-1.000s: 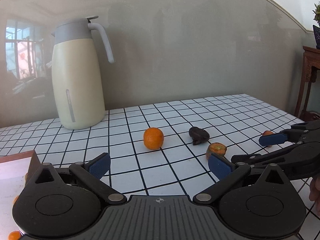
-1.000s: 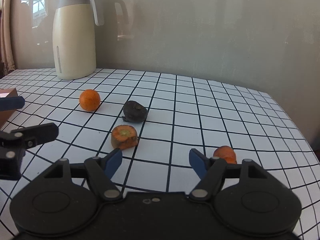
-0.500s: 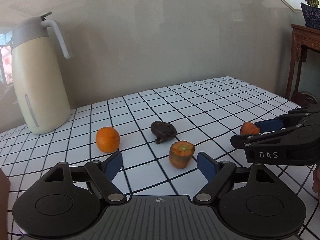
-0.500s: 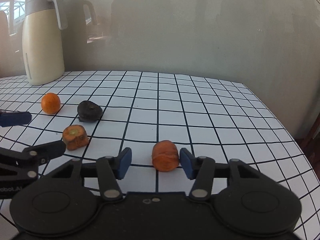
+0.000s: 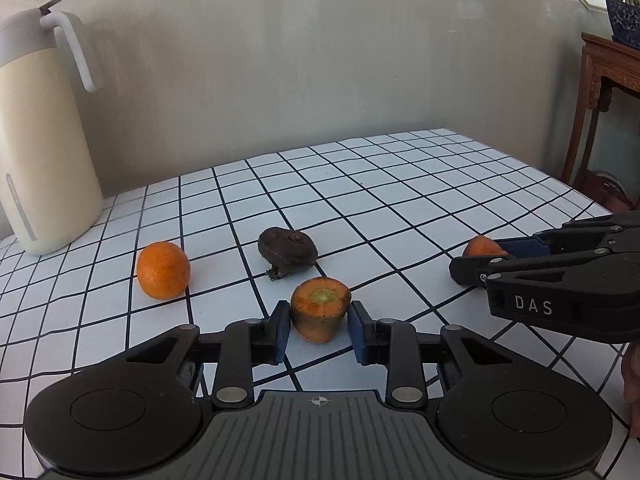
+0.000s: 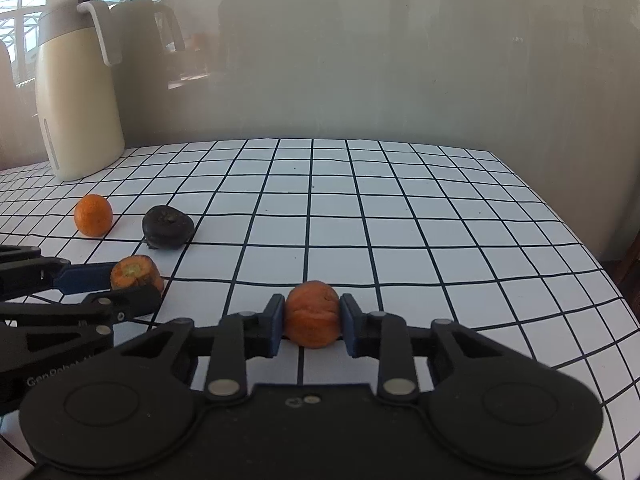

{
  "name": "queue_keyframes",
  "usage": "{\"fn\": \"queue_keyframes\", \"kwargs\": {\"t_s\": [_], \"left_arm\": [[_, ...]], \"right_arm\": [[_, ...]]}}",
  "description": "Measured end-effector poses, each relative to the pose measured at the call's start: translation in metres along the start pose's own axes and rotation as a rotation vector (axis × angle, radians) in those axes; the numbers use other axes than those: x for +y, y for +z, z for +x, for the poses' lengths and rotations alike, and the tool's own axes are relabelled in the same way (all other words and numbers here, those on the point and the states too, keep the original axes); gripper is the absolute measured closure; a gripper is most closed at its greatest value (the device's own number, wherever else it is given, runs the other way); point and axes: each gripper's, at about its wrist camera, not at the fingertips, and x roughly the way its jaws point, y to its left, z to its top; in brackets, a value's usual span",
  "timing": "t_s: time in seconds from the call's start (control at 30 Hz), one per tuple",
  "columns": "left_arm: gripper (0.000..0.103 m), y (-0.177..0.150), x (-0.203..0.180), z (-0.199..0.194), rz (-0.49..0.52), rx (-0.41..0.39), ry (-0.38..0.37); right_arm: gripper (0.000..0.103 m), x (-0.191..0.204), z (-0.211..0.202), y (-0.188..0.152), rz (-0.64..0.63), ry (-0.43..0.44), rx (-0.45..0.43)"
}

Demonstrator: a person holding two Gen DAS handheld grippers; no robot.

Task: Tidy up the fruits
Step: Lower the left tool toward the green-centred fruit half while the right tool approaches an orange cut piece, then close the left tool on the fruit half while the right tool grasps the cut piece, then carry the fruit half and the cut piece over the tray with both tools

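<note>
My left gripper [image 5: 319, 330] has its blue pads against both sides of a carrot stub with a cut top [image 5: 320, 307] standing on the grid tablecloth; it also shows in the right wrist view [image 6: 136, 273]. My right gripper [image 6: 312, 322] is shut on a second orange carrot piece [image 6: 312, 319], seen in the left wrist view [image 5: 482, 246] between the right fingers. A tangerine [image 5: 163, 265] [image 6: 93, 221] and a dark shrivelled fruit [image 5: 287, 249] [image 6: 168, 227] lie just beyond the left gripper.
A tall cream thermos jug [image 5: 42, 152] [image 6: 78, 100] stands at the back left by the wall. The table edge runs along the right [image 6: 592, 256]. A wooden side table [image 5: 608, 76] stands beyond it.
Both grippers moved forward and closed: the left pads came in onto the cut carrot stub, the right pads onto the other carrot piece. The wooden box at left left the view.
</note>
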Motion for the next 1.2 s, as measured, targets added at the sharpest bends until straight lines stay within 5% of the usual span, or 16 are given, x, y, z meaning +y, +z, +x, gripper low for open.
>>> {"fn": "queue_keyframes", "kwargs": {"t_s": [0.37, 0.77, 1.2], "left_arm": [[0.071, -0.007, -0.002, -0.022, 0.021, -0.042, 0.003], [0.071, -0.007, 0.017, -0.105, 0.045, -0.146, 0.042], [0.071, -0.048, 0.076, -0.193, -0.047, -0.204, 0.138]], "right_arm": [[0.082, 0.001, -0.016, 0.002, 0.022, -0.014, -0.032], [0.082, 0.02, -0.071, 0.001, 0.016, -0.004, -0.11], [0.082, 0.067, -0.126, -0.018, 0.006, 0.091, -0.171]]}}
